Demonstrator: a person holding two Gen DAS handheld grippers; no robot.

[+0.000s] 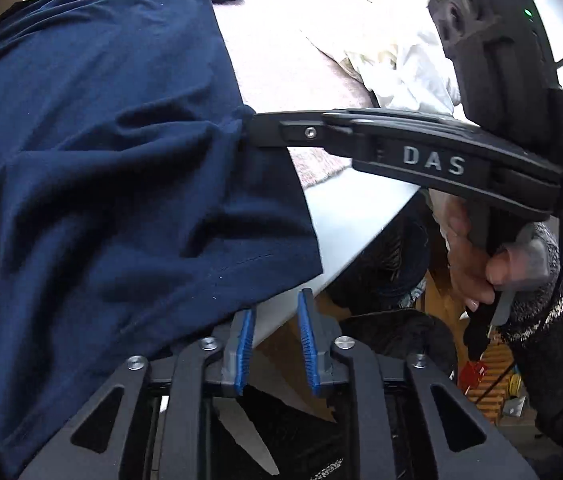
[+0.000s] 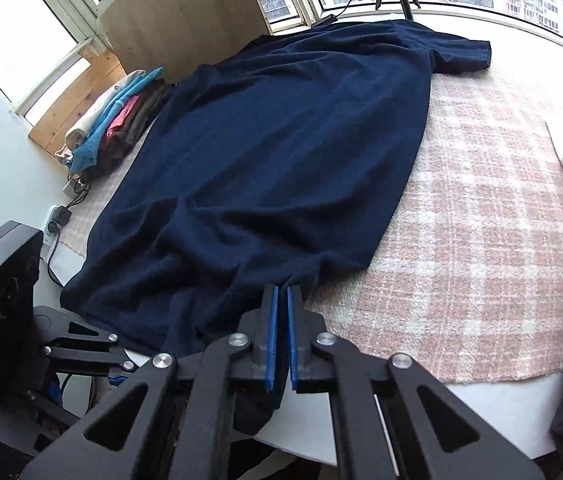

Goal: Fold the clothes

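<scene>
Pile: right view only; right hand-held gripper pinches shirt, left hand-held gripper gapes.

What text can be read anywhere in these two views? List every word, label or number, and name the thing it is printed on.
"DAS": raised pale letters on the side of the black right gripper, seen in the left wrist view, just behind where it meets the navy shirt.
No other readable text: the folded clothes, the checked cloth and the buildings outside show no legible lettering.
</scene>
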